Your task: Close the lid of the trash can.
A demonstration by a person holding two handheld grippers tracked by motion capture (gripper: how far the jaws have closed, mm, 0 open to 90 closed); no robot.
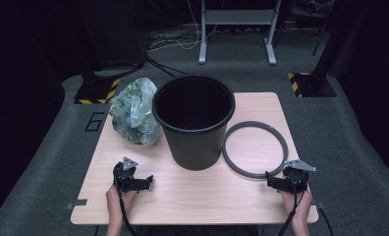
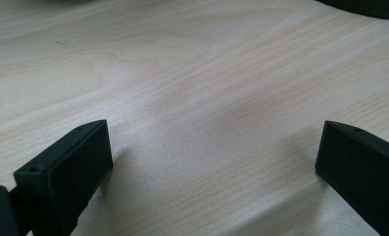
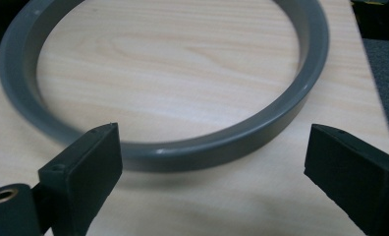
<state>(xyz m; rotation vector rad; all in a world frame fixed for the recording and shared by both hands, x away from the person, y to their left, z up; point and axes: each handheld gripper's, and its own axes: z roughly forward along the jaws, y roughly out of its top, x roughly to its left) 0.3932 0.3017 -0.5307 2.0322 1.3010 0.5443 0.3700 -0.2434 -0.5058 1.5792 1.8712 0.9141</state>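
Both tools rest low on the pale wood-grain worktop (image 1: 192,196) with their jaws spread wide and nothing between them. Left tool (image 1: 144,181) sits at about 7 o'clock from the tall black plastic bin (image 1: 194,123), well apart from it; in the left gripper view its jaws frame bare wood. Right tool (image 1: 272,181) sits at about 4 o'clock from the bin, just beside the near edge of the flat grey plastic ring (image 1: 255,148); in the right gripper view the ring's near arc (image 3: 202,150) lies just beyond the jaw tips, and I cannot tell whether the left jaw touches it. The ring lies flat at 3 o'clock from the bin, close against its base. A crumpled translucent green plastic bag (image 1: 133,112) lies at 9 o'clock from the bin, touching its side
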